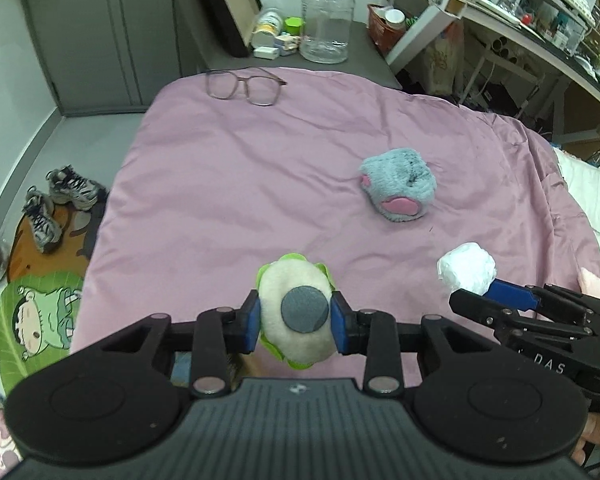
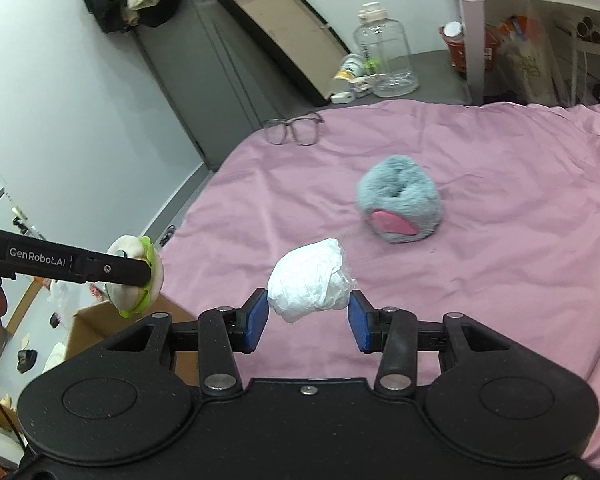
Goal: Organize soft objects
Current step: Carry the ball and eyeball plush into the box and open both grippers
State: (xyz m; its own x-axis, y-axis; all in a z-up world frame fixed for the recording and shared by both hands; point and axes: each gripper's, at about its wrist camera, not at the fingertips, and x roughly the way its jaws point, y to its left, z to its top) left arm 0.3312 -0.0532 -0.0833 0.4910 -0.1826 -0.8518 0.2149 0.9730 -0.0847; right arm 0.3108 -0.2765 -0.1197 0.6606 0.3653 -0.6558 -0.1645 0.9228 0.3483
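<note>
The cream-and-green plush (image 1: 296,316) is clamped in the left tool (image 1: 295,320) and the white crumpled wad (image 2: 310,280) in the right tool (image 2: 309,314) — both held above the pink bed (image 2: 480,280). Only the grey furry plush (image 2: 400,208) lies on the bed, unsorted — likely about two-thirds gathered.

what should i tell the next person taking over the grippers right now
Left gripper: shut on the cream and green plush toy, lifted off the bed.
Right gripper: shut on the white crumpled bundle, also lifted.
Grey furry plush with pink patches lies on the pink bedsheet, untouched. Glasses sit at the far edge.
Done: two soft items picked up.
Left: place both, possibly in the cardboard box beside the bed, then fetch the grey plush.
</note>
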